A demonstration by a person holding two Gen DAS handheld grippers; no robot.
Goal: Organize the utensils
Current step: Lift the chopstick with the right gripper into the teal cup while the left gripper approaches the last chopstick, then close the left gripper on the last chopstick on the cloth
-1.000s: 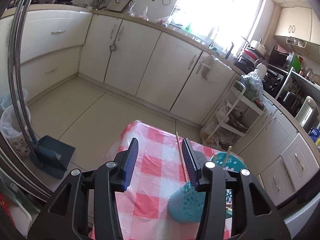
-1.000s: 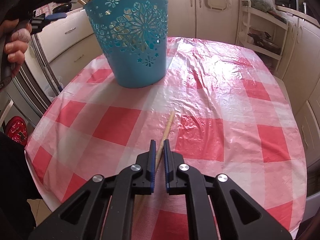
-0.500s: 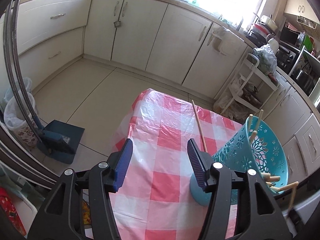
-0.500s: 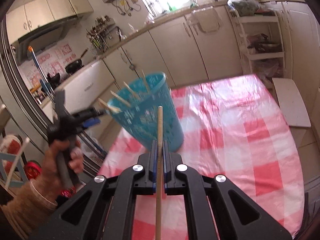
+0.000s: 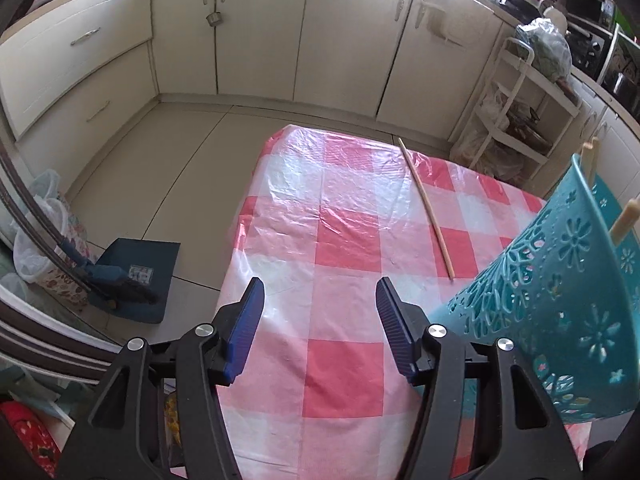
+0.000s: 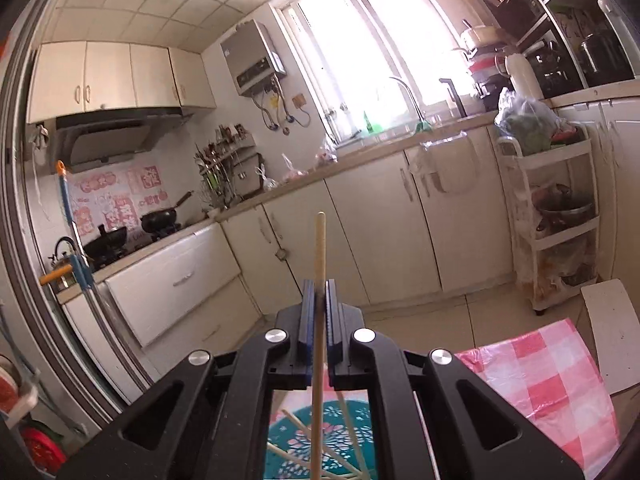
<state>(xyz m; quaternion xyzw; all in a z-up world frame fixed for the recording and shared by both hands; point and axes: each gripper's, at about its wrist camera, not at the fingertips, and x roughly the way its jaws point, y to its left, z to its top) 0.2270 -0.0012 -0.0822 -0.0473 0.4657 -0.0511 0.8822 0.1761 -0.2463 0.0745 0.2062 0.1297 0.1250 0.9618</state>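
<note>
The right gripper (image 6: pixel 319 304) has its two blue pads pressed tight on a wooden chopstick (image 6: pixel 320 248), which stands upright between them; its upper end rises above the fingertips and its lower part runs down between the black arms of the tool. Directly under these fingers is the open mouth of the teal basket (image 6: pixel 352 416), and several other pale sticks (image 6: pixel 292 424) lie crossed inside it. To the right of the fingers, lower, a corner of the red and white checked tablecloth (image 6: pixel 552 376) shows. The left gripper (image 5: pixel 319 312) points down at the table with its jaws standing about half open, and nothing is between them, only the checked cloth (image 5: pixel 344 248) below. Just beside its right finger is the wall of the teal basket (image 5: pixel 532 312), which looks tilted, with stick ends (image 5: pixel 624 224) over its rim. Ahead of that same finger, a little to the right, one more loose chopstick (image 5: pixel 426 208) lies flat on the cloth.
</note>
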